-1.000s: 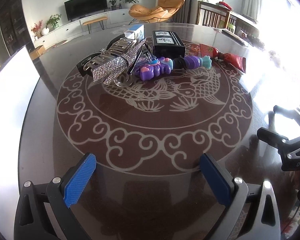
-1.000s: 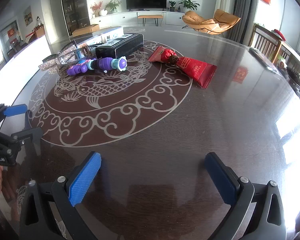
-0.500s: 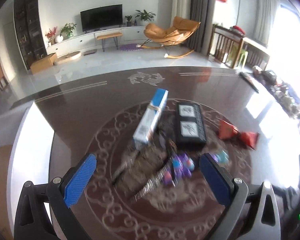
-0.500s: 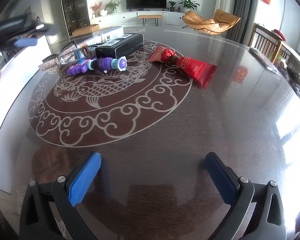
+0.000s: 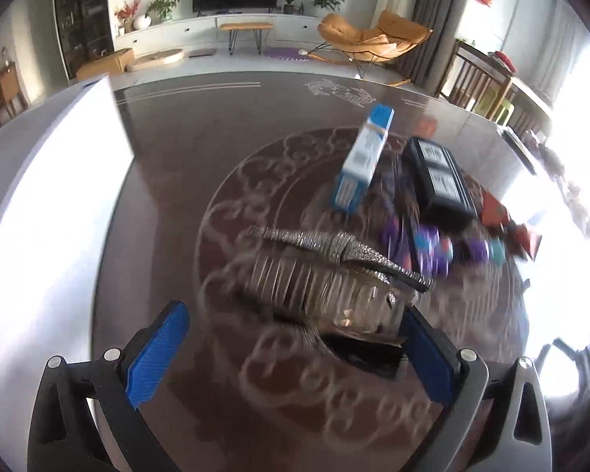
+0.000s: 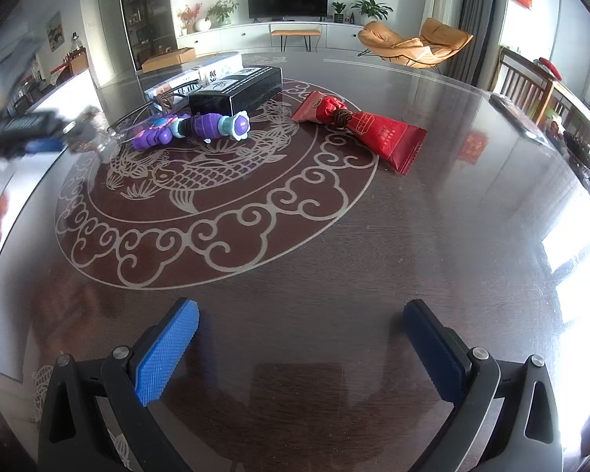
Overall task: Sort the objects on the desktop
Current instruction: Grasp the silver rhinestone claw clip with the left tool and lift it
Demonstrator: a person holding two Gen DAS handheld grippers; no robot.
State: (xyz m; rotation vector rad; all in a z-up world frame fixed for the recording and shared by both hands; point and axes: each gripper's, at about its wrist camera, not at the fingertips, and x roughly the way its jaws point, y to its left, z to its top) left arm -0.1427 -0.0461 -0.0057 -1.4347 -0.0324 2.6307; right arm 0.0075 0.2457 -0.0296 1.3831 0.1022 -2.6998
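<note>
While motion blur smears much of the left wrist view, the left gripper (image 5: 295,348) hangs over a dark round table (image 5: 169,181) with its blue-padded jaws spread wide and nothing between them. A rhinestone hair clip (image 5: 334,251) lies just ahead of the pads; it may touch the right-hand pad, though the blur makes that hard to judge. Beyond the clip, a blue-and-white box (image 5: 364,159) stands tilted beside a black box (image 5: 438,177), with a purple toy (image 5: 436,249) just in front of the black box and a red packet (image 5: 507,224) to the toy's right.

On the right wrist camera, the right gripper (image 6: 299,348) is likewise released, its jaws wide apart over bare tabletop (image 6: 472,236), well apart from every object. The purple toy (image 6: 192,129) lies touching the front of the black box (image 6: 236,88), at the far edge of the table's fish motif. The red packet (image 6: 373,129) rests right of the black box, tied around its narrow middle. The left gripper (image 6: 31,133) appears as a blur at the left of the black box, near the hair clip.
</note>
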